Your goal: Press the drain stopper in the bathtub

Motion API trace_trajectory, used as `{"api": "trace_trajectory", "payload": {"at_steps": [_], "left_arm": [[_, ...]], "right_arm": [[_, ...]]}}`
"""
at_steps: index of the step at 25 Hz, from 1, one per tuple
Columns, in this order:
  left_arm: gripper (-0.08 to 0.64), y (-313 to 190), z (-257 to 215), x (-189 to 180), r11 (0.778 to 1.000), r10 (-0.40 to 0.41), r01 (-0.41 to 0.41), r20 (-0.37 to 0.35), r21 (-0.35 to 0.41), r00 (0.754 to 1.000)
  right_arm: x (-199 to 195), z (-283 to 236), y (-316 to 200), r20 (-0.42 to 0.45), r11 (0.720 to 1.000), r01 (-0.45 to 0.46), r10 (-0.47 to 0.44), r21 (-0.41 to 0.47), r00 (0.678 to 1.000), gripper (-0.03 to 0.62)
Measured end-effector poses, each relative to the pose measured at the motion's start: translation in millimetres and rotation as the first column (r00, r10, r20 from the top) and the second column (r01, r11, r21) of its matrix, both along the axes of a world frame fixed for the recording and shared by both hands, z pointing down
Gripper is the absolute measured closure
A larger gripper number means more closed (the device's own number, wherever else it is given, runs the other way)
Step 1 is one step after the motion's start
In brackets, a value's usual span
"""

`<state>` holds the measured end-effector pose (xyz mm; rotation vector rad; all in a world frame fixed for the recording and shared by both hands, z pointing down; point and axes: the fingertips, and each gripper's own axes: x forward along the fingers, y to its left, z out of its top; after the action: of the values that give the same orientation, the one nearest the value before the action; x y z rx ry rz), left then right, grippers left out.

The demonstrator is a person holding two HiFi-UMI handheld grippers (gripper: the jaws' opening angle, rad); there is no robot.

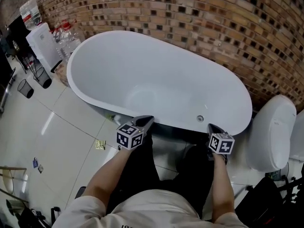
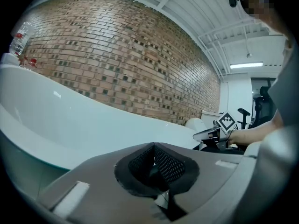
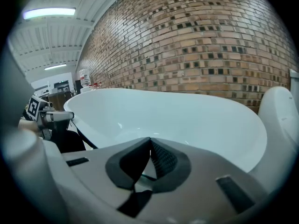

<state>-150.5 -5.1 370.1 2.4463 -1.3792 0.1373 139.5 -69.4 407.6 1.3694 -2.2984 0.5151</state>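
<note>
left tool (image 1: 144, 120), right tool (image 1: 212, 127) pinched shut, empty; tip may skid off small round grey drain stopper (image 1: 200, 118) on glossy white oval bathtub (image 1: 156, 63)

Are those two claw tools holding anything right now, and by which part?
Nothing is held. The left gripper and the right gripper each have their jaws closed together with nothing between them, near the bathtub rim.

Place: a mock bathroom is occupying an office-like hall.
Ahead of the left gripper (image 1: 145, 120) and right gripper (image 1: 212, 127): a freestanding bathtub (image 1: 166, 75) is sitting against a brick wall (image 1: 190, 18).
Right of the right gripper: a toilet (image 1: 273, 132) is standing on floor tiles (image 1: 57, 132).
Far left of the left gripper: water bottles (image 1: 66, 36) are crowding a dispenser (image 1: 40, 45).
Overhead: strip lights (image 3: 49, 13) are glowing.
</note>
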Motion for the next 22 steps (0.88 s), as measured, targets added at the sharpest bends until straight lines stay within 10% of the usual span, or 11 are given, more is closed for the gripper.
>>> {"api": "trace_trajectory", "payload": {"at_steps": [22], "left_arm": [[0.555,7.0,9.8,0.6,0.998,0.015,-0.013,0.034,-0.057,0.999]], "right_arm": [[-0.2,7.6,4.8,-0.024,0.997,0.018,-0.020,-0.075,1.000,0.578]]}}
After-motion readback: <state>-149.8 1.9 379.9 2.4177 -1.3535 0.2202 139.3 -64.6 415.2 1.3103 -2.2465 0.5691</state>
